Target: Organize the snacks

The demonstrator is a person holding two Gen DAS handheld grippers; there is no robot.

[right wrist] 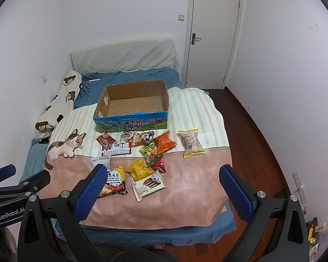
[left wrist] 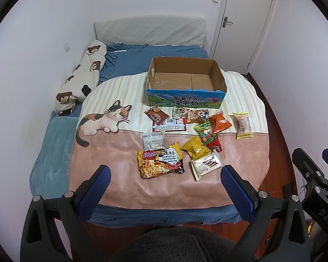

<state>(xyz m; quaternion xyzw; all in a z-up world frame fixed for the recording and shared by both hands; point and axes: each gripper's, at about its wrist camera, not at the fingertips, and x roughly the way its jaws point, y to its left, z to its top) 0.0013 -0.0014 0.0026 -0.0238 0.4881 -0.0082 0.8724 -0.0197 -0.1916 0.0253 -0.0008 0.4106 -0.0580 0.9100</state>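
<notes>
Several snack packets lie scattered on a cat-print blanket (left wrist: 111, 144) on the bed. Nearest are a yellow noodle pack (left wrist: 160, 163), a white Franzzi wafer pack (left wrist: 207, 166) and a yellow packet (left wrist: 194, 147). A pale pastry packet (left wrist: 242, 124) lies apart at the right. An open, empty cardboard milk box (left wrist: 185, 91) stands behind them; it also shows in the right wrist view (right wrist: 131, 118). My left gripper (left wrist: 165, 175) is open and empty, above the near edge of the bed. My right gripper (right wrist: 163, 175) is open and empty, beside it to the right.
A bear-print bolster (left wrist: 81, 78) lies along the left wall. A grey headboard cushion (left wrist: 150, 30) stands at the far end. A white door (right wrist: 214, 35) is at the back right. Dark wood floor (right wrist: 262, 135) runs along the bed's right side.
</notes>
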